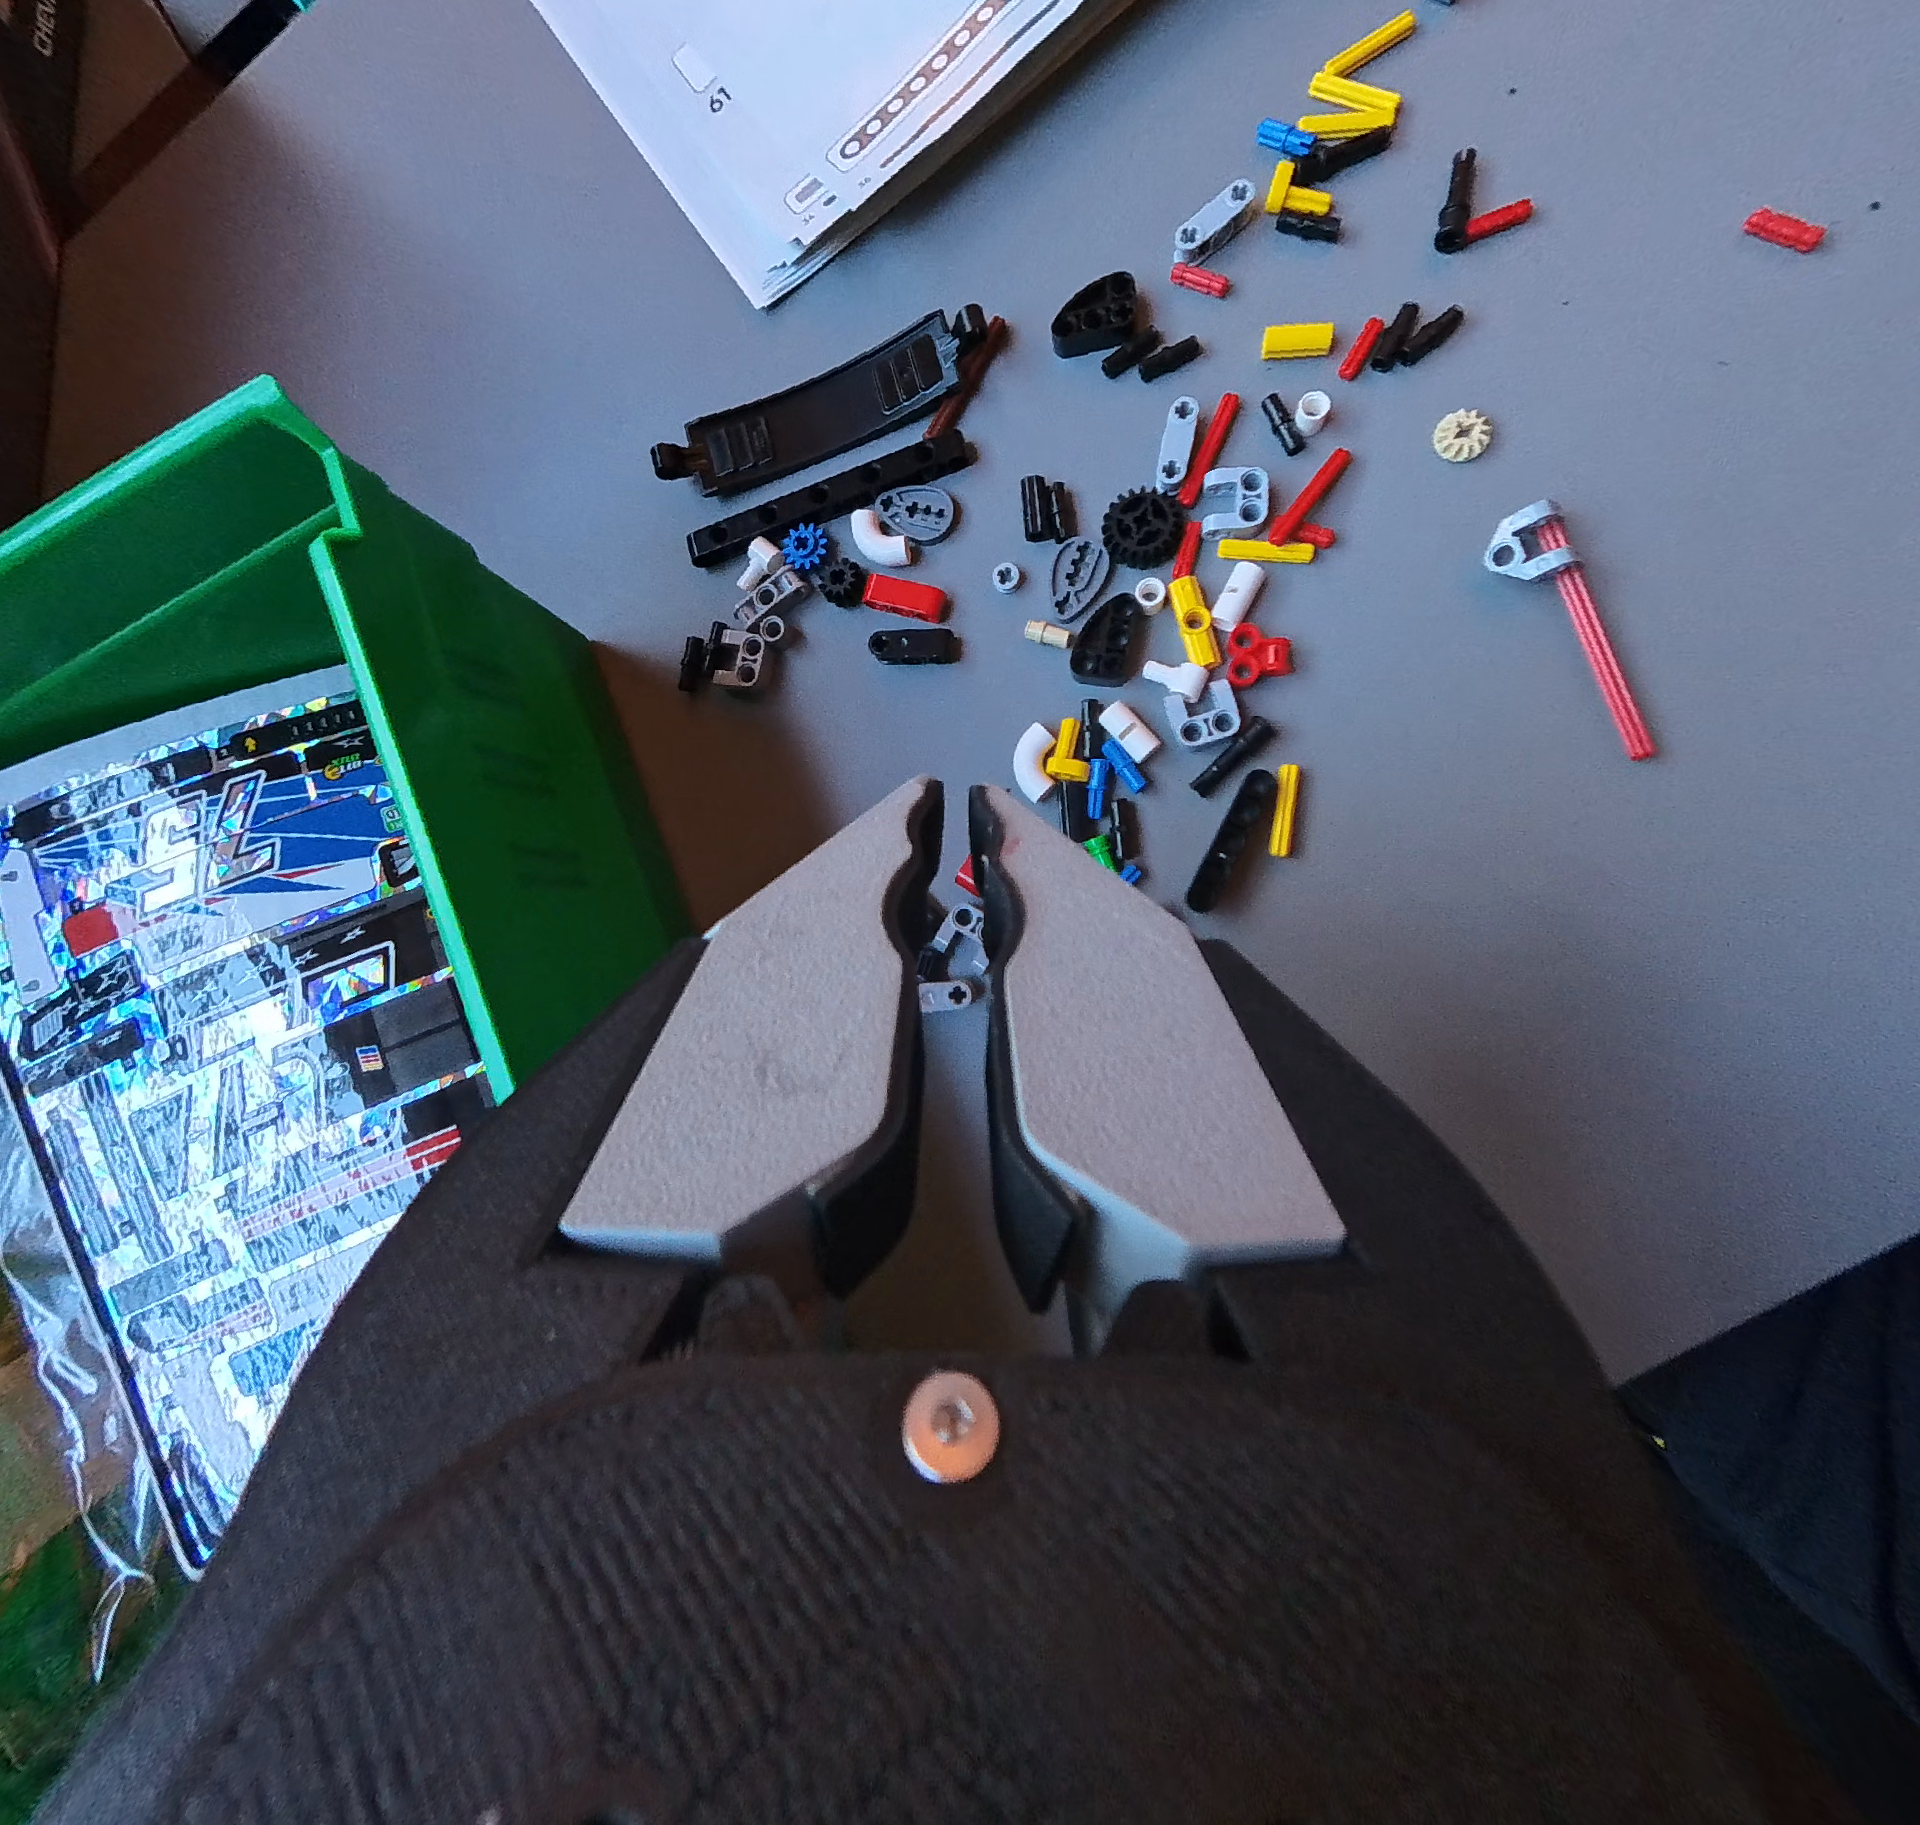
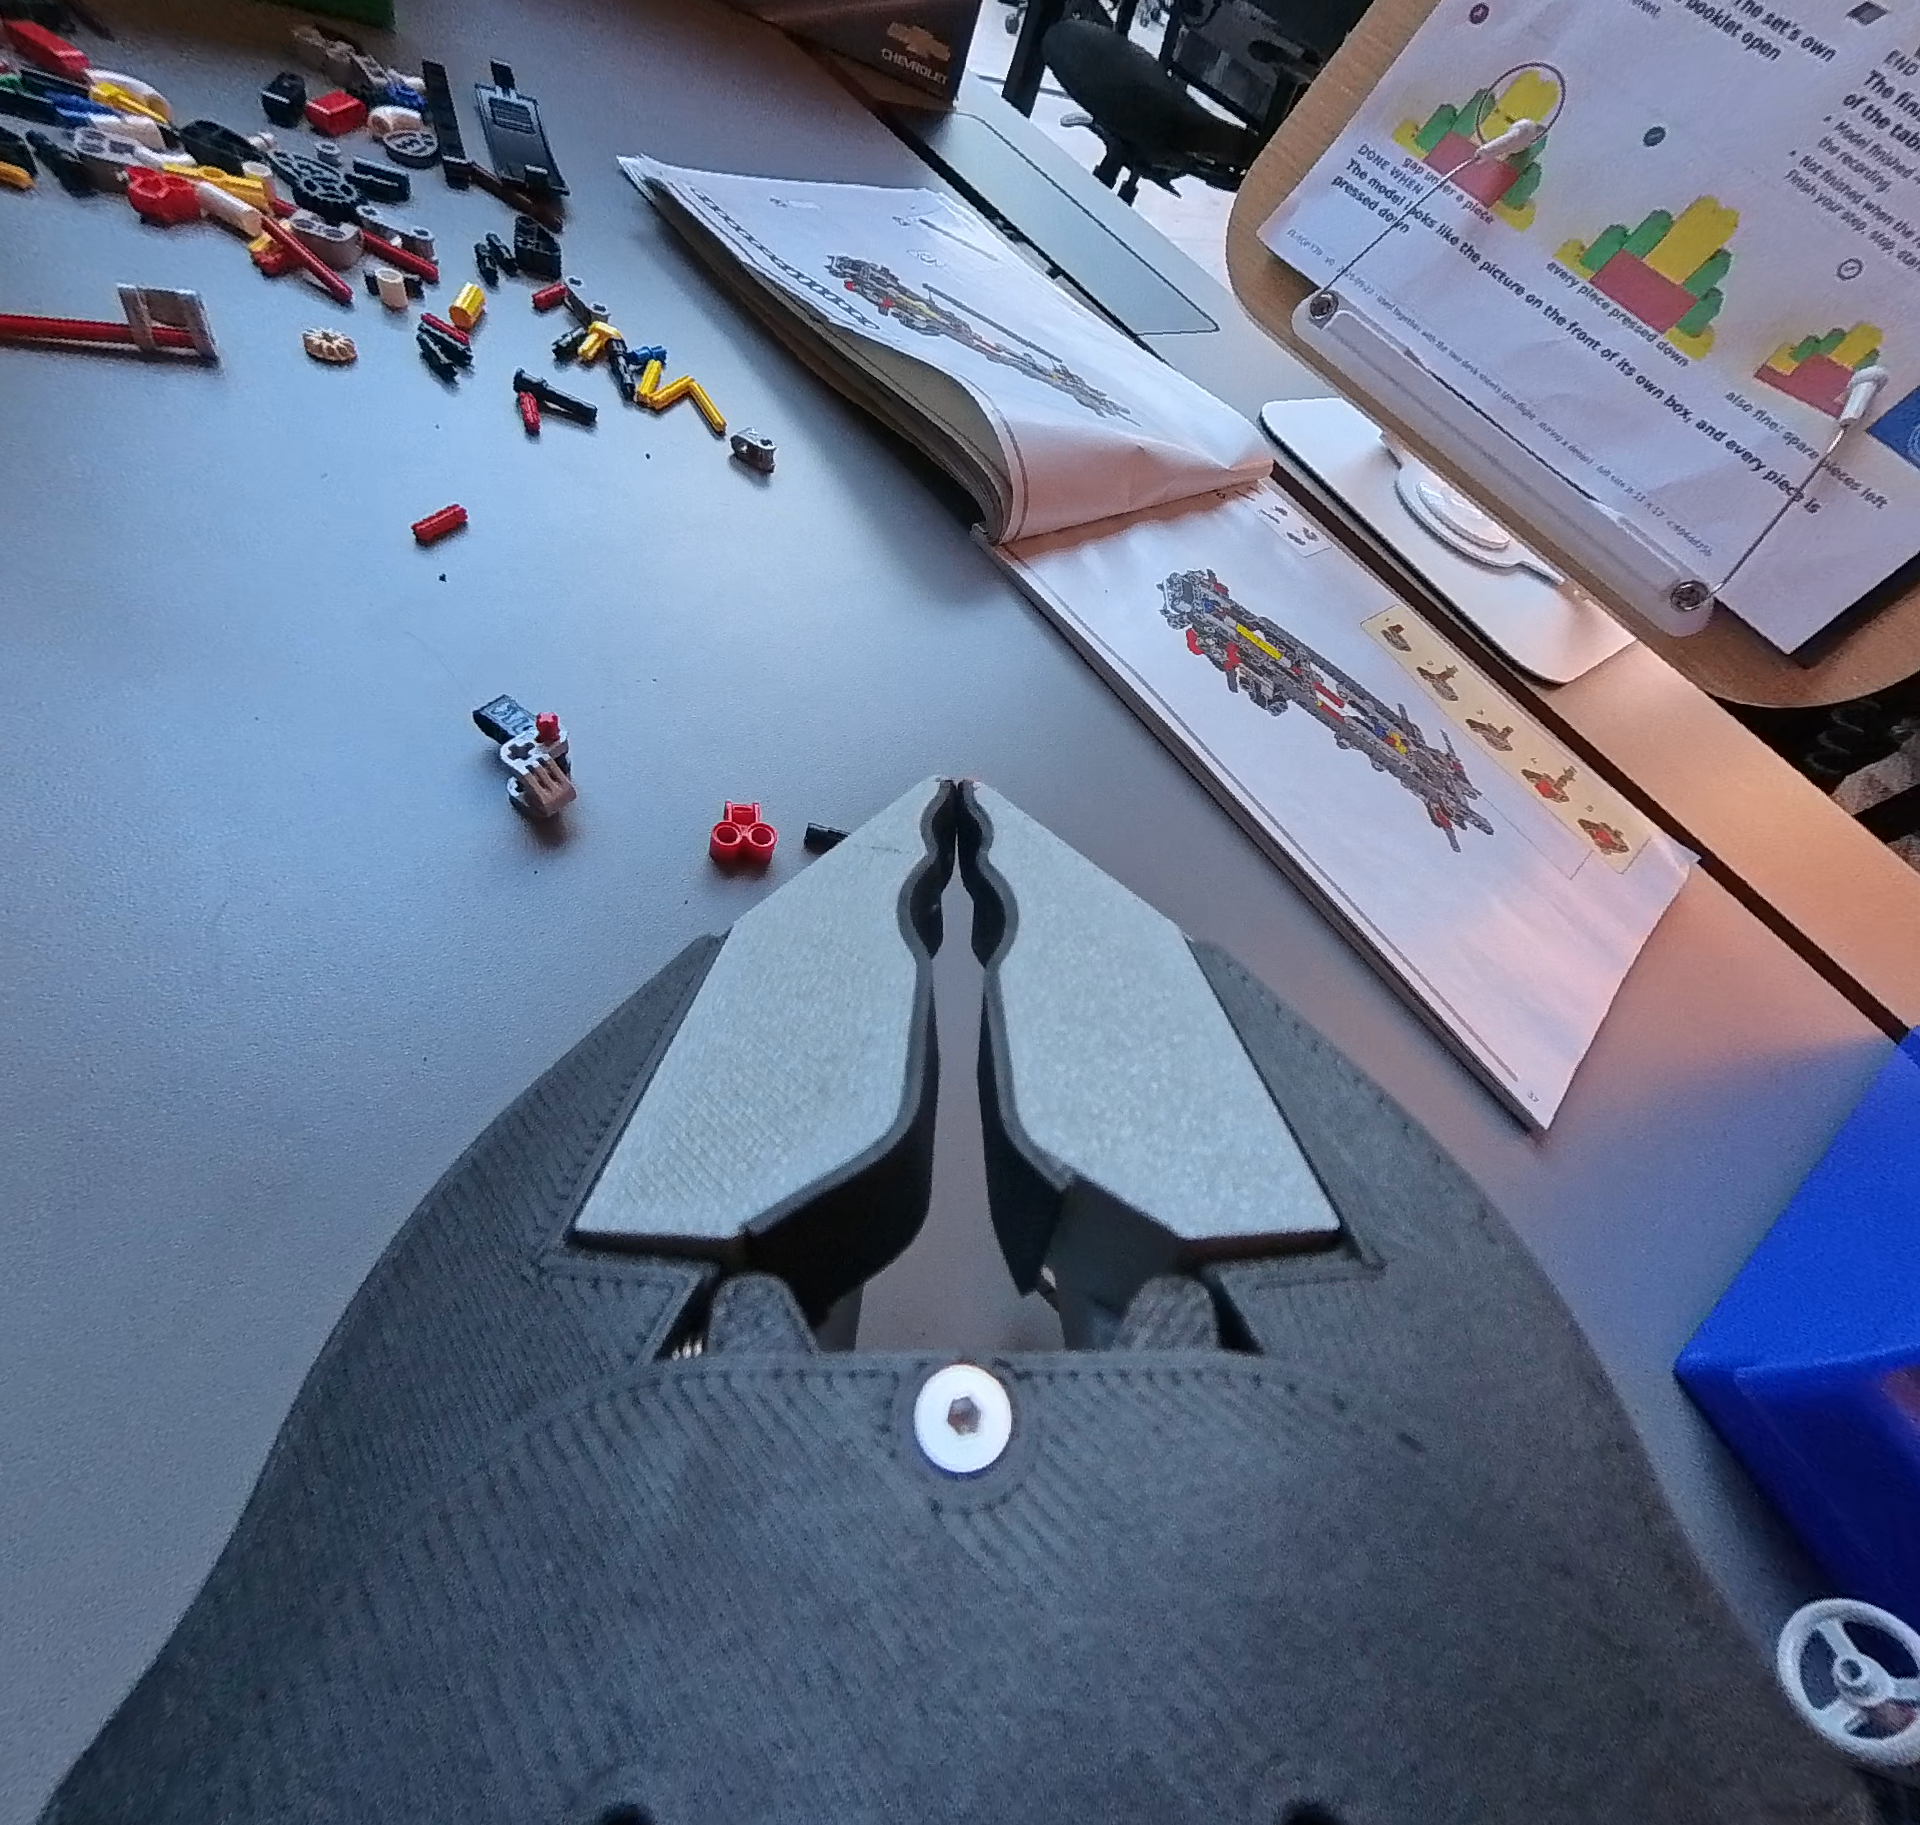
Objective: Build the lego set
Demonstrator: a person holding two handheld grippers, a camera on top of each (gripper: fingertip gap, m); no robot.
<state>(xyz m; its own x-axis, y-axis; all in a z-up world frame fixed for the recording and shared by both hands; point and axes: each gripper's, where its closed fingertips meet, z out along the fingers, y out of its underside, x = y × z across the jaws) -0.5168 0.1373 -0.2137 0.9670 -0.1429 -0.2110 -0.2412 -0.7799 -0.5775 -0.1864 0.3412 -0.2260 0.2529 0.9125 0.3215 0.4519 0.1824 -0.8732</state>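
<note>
My left gripper (image 1: pixel 961 801) hovers over the near edge of a scatter of small building pieces (image 1: pixel 1195 580) on the grey table (image 1: pixel 1662 944). Its fingertips stand a narrow gap apart. A grey connector (image 1: pixel 961 928) and a red piece (image 1: pixel 966 873) on the table show through that gap. My right gripper (image 2: pixel 956 786) is shut, tips touching, with nothing between them. It hovers over bare table beside an open instruction booklet (image 2: pixel 1351 736). A red double-hole connector (image 2: pixel 742 833) and a black pin (image 2: pixel 824 835) lie just left of its tips. A small grey, red and brown assembly (image 2: pixel 530 749) lies farther left.
A green bin (image 1: pixel 436 684) holding a shiny sticker sheet (image 1: pixel 208 996) stands left of the left gripper. The booklet (image 1: pixel 831 61) lies beyond the pile. A blue box (image 2: pixel 1829 1360) and a white steering wheel piece (image 2: pixel 1849 1671) are at the right. A stand with a printed sheet (image 2: pixel 1610 217) is behind the booklet. Across from one pair of fingers to the other is roughly 40 cm. From my left tips it is roughly 8 cm to the grey connector (image 1: pixel 961 928); from my right, 45 cm.
</note>
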